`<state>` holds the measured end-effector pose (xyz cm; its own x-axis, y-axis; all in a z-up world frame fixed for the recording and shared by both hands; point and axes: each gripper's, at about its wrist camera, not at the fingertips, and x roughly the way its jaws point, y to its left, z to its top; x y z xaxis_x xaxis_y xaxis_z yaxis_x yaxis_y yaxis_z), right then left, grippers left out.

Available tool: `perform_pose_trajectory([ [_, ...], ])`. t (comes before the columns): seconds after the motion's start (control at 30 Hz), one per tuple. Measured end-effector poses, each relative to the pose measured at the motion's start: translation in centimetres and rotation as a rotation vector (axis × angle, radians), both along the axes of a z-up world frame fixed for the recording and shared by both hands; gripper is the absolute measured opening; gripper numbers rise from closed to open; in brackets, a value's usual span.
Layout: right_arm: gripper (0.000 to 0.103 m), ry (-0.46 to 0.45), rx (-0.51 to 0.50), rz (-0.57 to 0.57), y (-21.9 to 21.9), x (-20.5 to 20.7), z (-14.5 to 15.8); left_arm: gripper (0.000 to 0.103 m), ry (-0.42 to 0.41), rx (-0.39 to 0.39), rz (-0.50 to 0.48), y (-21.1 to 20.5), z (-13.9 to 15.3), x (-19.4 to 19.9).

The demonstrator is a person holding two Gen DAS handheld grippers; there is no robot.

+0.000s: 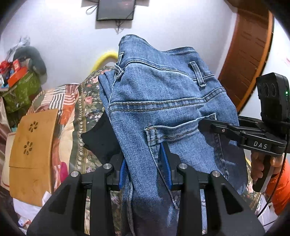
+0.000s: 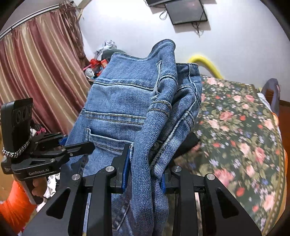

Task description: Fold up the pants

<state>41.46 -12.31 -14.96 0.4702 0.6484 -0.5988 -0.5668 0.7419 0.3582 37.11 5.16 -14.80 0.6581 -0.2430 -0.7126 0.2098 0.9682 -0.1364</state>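
Observation:
The blue denim pants [image 1: 159, 101] hang in the air above the bed, waistband up, back pocket and belt loop showing. My left gripper [image 1: 145, 168] is shut on a bunched fold of the denim between its blue pads. The right gripper [image 1: 204, 125] shows in this view at the right, clamped on the pants near the pocket. In the right wrist view the pants [image 2: 123, 109] fill the middle and my right gripper [image 2: 145, 172] is shut on a thick fold. The left gripper [image 2: 87, 145] grips the pants from the left there.
A floral bedspread [image 2: 235, 127] covers the bed below and to the right. A wooden board [image 1: 32, 148] and pillows lie at the left. Cluttered bags [image 1: 20, 85] stand at far left. A curtain [image 2: 36, 72], a wall screen [image 1: 116, 9] and a wooden door [image 1: 248, 50] surround.

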Motion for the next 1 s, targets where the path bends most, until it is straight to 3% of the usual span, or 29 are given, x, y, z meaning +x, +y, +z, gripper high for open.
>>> perform_pose_trajectory([
  [0.2, 0.024, 0.045, -0.054, 0.027, 4.1, 5.0, -3.3, 0.034, 0.047, -0.013, 0.047, 3.4, -4.7, 5.2],
  [0.4, 0.024, 0.133, -0.108, 0.034, 6.9, 10.6, -8.8, 0.034, 0.141, -0.066, 0.069, 6.3, -10.9, 11.4],
  [0.73, 0.027, 0.257, -0.246, 0.004, 8.8, 13.5, -14.6, 0.037, 0.308, -0.096, 0.078, 7.0, -19.0, 15.8],
  [0.83, 0.030, 0.266, -0.223, 0.004, 7.2, 12.6, -14.6, 0.041, 0.265, -0.058, 0.102, 6.7, -18.5, 14.6],
  [0.9, 0.031, 0.242, -0.234, -0.014, 6.0, 11.5, -13.4, 0.041, 0.222, 0.020, 0.130, 6.3, -17.1, 13.0],
  [1.0, 0.031, 0.198, -0.251, -0.049, 3.9, 9.7, -11.4, 0.041, 0.217, 0.047, 0.138, 6.8, -15.6, 11.6],
])
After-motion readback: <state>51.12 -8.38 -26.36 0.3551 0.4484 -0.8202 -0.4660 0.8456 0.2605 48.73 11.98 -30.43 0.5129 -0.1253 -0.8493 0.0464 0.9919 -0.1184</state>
